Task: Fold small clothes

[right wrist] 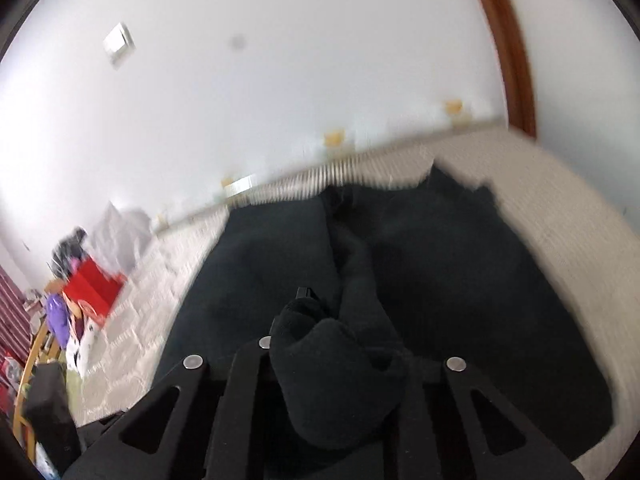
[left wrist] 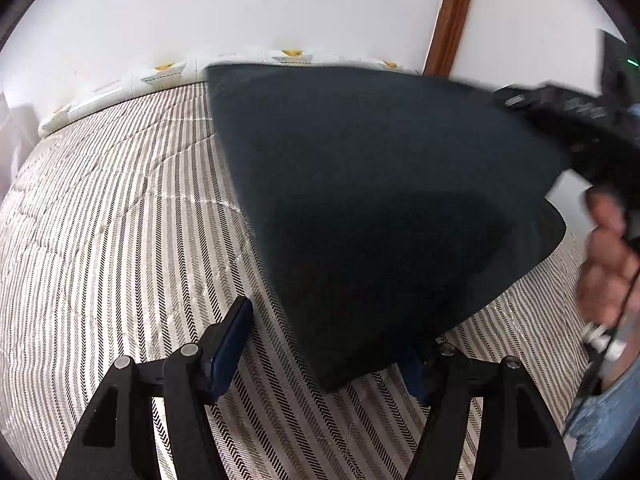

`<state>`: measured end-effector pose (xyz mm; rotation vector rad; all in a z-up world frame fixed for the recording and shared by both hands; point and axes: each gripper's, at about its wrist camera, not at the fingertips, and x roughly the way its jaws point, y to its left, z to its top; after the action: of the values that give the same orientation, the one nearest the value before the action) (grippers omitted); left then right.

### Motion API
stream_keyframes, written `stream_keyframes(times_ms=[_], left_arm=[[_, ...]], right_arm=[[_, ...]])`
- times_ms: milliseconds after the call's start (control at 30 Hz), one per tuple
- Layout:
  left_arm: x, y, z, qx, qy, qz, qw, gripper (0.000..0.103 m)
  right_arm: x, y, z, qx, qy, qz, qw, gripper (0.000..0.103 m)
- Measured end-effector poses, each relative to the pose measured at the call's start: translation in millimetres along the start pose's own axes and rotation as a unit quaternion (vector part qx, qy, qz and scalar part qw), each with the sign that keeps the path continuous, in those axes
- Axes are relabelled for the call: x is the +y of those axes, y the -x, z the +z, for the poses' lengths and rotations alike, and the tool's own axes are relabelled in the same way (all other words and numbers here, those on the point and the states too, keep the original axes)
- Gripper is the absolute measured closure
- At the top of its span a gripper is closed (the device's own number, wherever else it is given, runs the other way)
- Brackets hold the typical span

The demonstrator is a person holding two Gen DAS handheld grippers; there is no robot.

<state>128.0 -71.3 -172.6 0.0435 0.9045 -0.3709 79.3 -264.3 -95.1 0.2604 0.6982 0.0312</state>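
Dark garment point(left wrist: 384, 208) hangs stretched above the striped bedcover point(left wrist: 112, 240), lifted at right by the right gripper point(right wrist: 320, 312), whose jaws are pinched on a bunched fold; fingertips buried in cloth, view blurred. Left gripper point(left wrist: 324, 344) gapes; its right finger is hidden behind the garment's lower corner, so contact is unclear. A hand point(left wrist: 608, 264) is cut off at the edge.

Bright, even daylight, no glare. Heavy fisheye bend w/ dark vignette at edges. Right wrist view motion-blurred throughout; left wrist view mostly sharp.
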Motion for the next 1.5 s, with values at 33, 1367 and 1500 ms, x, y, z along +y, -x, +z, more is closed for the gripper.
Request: stream_keyframes(times_ms=[33,1367,1500], left_arm=[[-0.8,0.4,-0.4,0.0,-0.001,0.001,1.0,0.037],[78.2,66.5,-14.8,-0.051,0.099,0.064,0.9918,0.089],[105.7,71.0,-26.1,-0.034,0.109,0.052,0.9921,0.088]], right_arm=[[-5.6,10.7,3.6,-0.018,-0.003,0.0,1.0,0.091],[-7.9,-35.6,-33.8,0.078,-0.038,-0.019,0.996,0.081],[28.8,-37.0,-36.0,0.08,-0.008,0.021,0.997,0.079]])
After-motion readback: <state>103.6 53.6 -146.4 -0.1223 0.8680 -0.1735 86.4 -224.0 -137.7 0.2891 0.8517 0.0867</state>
